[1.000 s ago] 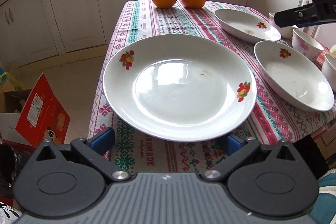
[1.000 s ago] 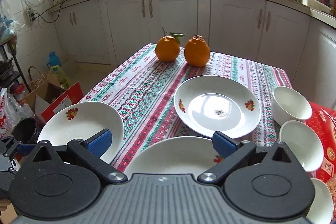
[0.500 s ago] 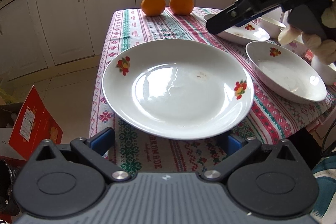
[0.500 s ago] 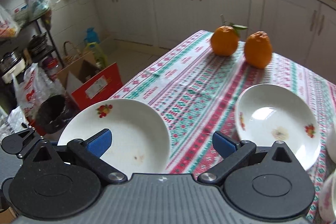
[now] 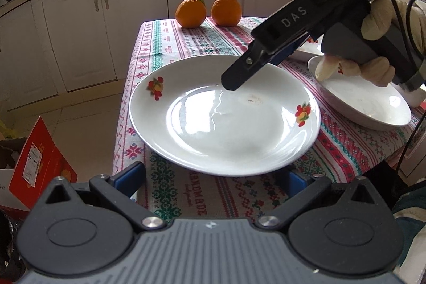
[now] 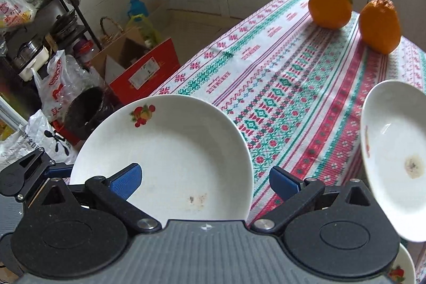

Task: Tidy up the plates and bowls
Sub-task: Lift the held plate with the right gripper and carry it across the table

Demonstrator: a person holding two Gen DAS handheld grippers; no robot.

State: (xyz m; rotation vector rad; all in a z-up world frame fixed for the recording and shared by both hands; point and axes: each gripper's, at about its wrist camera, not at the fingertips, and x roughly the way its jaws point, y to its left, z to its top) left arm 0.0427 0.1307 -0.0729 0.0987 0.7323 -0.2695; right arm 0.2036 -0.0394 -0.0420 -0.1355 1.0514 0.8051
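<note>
A large white plate (image 5: 223, 116) with fruit prints lies at the table's near left corner, overhanging the edge. My left gripper (image 5: 213, 180) is open, its blue pads on either side of the plate's near rim. My right gripper (image 6: 205, 180) is open and hovers over the same plate (image 6: 170, 151); in the left wrist view its black finger (image 5: 239, 73) reaches in from the right above the plate's far rim. A second white plate (image 5: 362, 105) lies to the right, and another (image 6: 396, 156) shows in the right wrist view.
Two oranges (image 5: 207, 11) stand at the table's far end on the patterned cloth (image 6: 293, 65). A red carton (image 5: 40, 167) and bags (image 6: 53, 87) sit on the floor to the left of the table. White cabinets (image 5: 106, 25) stand behind.
My right gripper has swung left from the middle plates to over the large left plate. My left gripper has stayed at the plate's near rim.
</note>
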